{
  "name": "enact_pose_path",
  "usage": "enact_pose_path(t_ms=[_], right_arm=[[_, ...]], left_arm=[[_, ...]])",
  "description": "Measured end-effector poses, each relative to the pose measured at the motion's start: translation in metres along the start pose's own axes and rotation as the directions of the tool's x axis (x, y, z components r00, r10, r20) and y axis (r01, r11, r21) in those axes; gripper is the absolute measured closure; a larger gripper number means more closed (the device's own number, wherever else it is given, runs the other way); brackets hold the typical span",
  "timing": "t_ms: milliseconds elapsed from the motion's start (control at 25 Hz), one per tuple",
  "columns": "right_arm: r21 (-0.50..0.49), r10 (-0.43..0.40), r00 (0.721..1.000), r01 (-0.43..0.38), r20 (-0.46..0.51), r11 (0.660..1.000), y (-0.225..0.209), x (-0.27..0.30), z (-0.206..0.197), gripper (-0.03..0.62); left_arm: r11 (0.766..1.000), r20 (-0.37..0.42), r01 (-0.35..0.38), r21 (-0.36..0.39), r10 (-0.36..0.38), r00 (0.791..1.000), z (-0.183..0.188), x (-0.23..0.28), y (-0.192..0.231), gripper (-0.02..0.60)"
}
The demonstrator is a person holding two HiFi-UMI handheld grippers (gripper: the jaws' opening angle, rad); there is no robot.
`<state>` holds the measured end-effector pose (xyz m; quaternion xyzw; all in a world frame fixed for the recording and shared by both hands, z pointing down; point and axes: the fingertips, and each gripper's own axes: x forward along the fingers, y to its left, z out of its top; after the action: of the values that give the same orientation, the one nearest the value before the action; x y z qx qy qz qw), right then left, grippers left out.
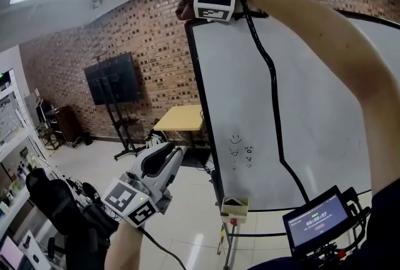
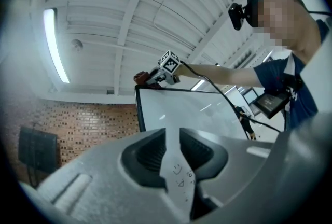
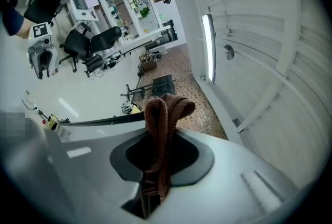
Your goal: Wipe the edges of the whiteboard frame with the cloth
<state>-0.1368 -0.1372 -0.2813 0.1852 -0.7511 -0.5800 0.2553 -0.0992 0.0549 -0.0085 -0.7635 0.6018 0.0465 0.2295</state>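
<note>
A white whiteboard stands in a black frame. My right gripper is raised to the frame's top left corner, shut on a brown cloth that lies against that corner. In the right gripper view the folded cloth sticks out between the jaws of the right gripper, with the frame's edge just below. My left gripper hangs low at the left, away from the board. In its own view the left gripper stands slightly open with nothing between its fingers.
A black cable hangs from the right gripper across the board. A small box sits at the board's bottom left. Behind are a yellow table, a TV on a stand, black chairs and shelves.
</note>
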Motion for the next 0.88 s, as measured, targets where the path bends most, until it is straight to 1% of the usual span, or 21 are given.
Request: enact_pose_path(t_ms=[120,280,400,560,720,880], right_arm=[[0.02,0.001,1.0,0.0,-0.03,1.0,-0.001,-0.003,-0.02,0.534],[0.055,0.002,0.999,0.001,-0.051,0.998,-0.001,-0.016,-0.049,0.534],[0.079,0.011,0.999,-0.007,-0.05,0.997,-0.001,-0.022,-0.063,0.534],[0.113,0.018,0.998,-0.012,-0.058,0.994,-0.02,-0.057,-0.078,0.534],[0.148,0.027,0.994,-0.011,-0.105,0.989,-0.037,-0.096,-0.114,0.534],[0.171,0.014,0.991,0.009,-0.131,0.985,-0.046,-0.124,-0.149,0.534]], left_arm=[[1.0,0.0,0.025,-0.01,-0.025,1.0,-0.01,0.011,0.0,0.497],[0.995,0.024,0.093,-0.034,-0.092,0.995,-0.02,0.033,-0.01,0.497],[0.99,0.049,0.135,-0.042,-0.133,0.99,-0.026,0.048,-0.015,0.499],[0.977,0.088,0.204,-0.061,-0.199,0.976,-0.001,0.069,-0.038,0.5],[0.954,0.12,0.288,-0.081,-0.277,0.953,0.021,0.098,-0.076,0.5],[0.936,0.121,0.345,-0.07,-0.335,0.934,0.029,0.121,-0.109,0.5]])
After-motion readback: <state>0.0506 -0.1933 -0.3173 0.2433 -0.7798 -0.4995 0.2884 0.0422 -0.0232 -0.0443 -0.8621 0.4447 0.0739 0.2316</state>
